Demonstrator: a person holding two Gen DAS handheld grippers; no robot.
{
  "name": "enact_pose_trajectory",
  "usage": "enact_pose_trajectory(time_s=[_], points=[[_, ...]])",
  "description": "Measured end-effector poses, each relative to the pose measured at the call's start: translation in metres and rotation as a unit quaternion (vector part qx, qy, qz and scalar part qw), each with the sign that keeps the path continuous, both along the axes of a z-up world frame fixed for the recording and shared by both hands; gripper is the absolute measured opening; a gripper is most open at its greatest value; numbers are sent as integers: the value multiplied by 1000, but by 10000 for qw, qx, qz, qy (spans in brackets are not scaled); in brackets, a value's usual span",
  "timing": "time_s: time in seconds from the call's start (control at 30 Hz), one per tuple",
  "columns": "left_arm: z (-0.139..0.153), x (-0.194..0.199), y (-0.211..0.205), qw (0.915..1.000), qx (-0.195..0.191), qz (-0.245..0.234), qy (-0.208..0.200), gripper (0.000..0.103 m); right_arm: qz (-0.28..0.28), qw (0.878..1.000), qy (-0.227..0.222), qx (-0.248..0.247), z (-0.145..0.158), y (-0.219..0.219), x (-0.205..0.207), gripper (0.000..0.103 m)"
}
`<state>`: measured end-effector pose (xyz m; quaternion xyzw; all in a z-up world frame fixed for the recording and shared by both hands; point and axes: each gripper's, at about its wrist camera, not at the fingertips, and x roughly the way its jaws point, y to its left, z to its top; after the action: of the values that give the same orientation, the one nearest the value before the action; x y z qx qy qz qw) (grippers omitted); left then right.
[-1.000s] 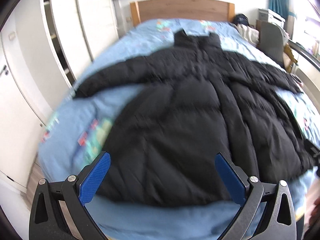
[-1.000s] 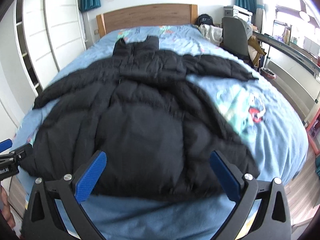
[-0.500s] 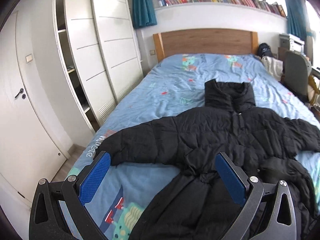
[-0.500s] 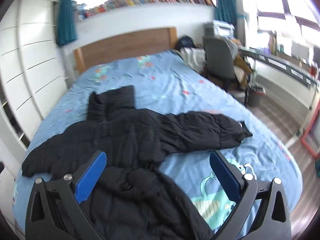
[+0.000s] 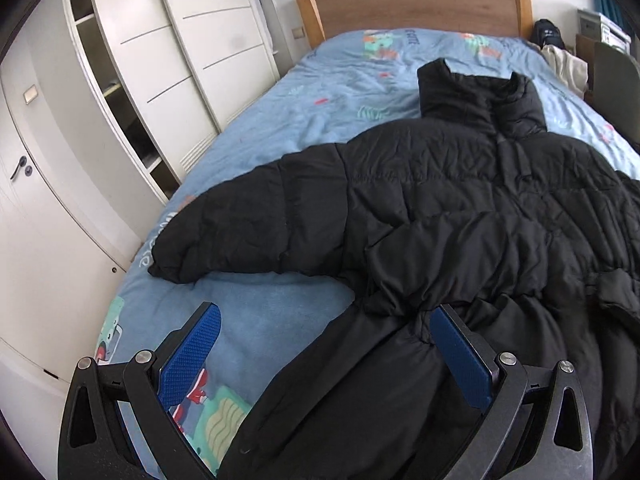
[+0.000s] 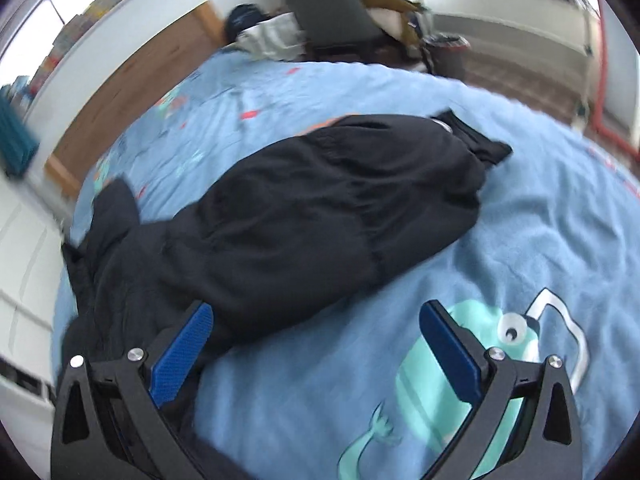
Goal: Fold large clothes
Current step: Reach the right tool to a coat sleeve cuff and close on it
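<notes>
Both cameras have dropped closer to the bed (image 5: 280, 320) since half a second ago, the right view now tilted and blurred. Black puffer jacket (image 5: 460, 208) lies face up on the blue printed cover, collar toward the wooden headboard (image 5: 412, 4), one sleeve (image 5: 248, 228) stretched toward the white wardrobe (image 5: 192, 52) and the other sleeve (image 6: 352, 200) out across the cover. Left gripper (image 5: 326, 350) and right gripper (image 6: 316, 346) hover with fingers spread wide, holding nothing.
</notes>
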<state>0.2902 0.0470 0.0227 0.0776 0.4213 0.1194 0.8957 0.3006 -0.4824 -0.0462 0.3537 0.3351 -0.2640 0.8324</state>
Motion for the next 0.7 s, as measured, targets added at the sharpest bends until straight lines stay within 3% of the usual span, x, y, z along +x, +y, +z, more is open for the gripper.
enact_pose_trajectory(time_s=[0.2,0.43,0.53,0.67,0.7], points=[[-16,15,2,9999,-27,79,135,103,-884,9902,-667,847,-36,-67,-16,103],[-25,20,-5,9997,0,-22,228,103,-1187,9735,-1371,1391,-56,-99,-11,102],[-28,21,-9,9997,2,-70,248,103,-1212,9653,-1646,1628,-59,-106,-5,89],[-28,20,-12,9996,-60,-88,262,103,-1149,9505,-1945,2131,-68,-111,2,46],[-27,19,-11,9996,-64,-96,259,103,-1144,9488,-1993,2166,-67,-111,2,43]])
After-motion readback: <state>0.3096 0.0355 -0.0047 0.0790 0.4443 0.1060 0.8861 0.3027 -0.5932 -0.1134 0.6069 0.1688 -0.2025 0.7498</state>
